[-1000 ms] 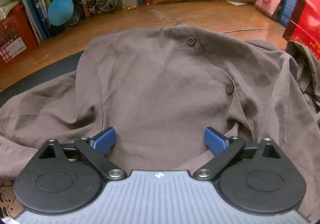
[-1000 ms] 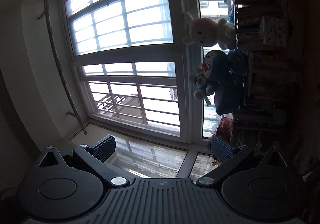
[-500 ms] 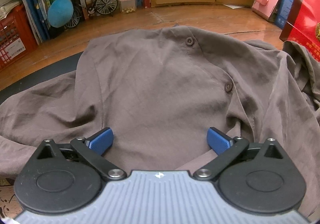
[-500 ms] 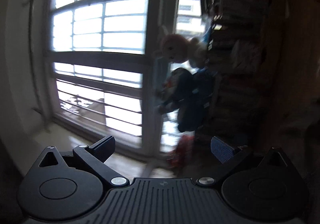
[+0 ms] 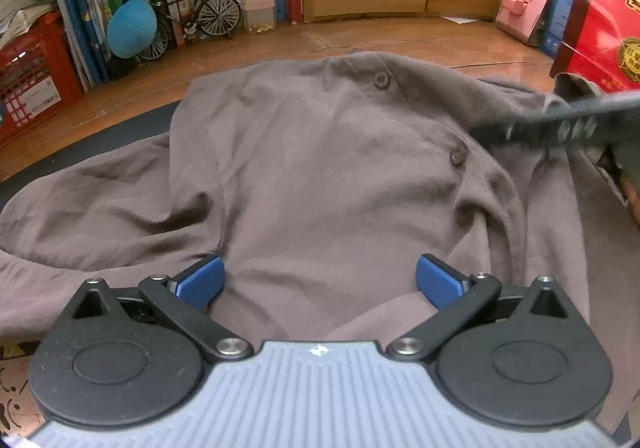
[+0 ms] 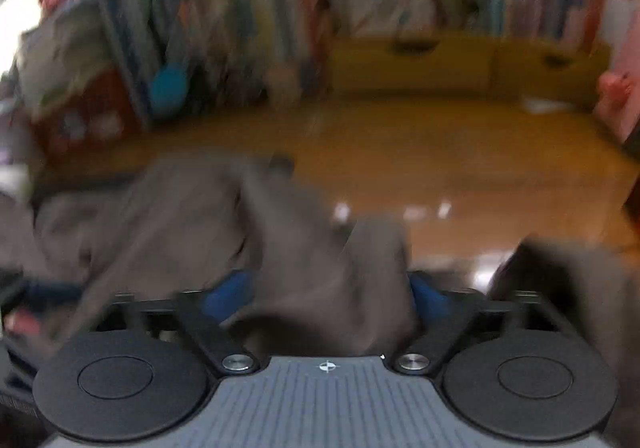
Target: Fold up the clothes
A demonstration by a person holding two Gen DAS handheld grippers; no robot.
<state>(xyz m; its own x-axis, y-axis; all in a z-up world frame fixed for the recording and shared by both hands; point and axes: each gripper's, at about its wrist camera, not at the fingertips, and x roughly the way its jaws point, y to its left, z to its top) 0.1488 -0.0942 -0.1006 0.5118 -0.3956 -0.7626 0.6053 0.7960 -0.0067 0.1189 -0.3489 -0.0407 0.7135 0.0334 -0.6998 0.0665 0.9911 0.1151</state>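
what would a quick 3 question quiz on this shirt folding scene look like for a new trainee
1. True or false: the left gripper is shut on the brown shirt.
2. Which stands by the books at the far edge of the floor? A) a model bicycle B) a kettle C) a lamp
3. Fill in: the buttons visible on the shirt in the left wrist view number ____.

Key:
1. False. Its fingers stand wide apart with cloth lying between them, not pinched.
2. A, the model bicycle, beside a red crate.
3. Two: one button near the top, another lower right.
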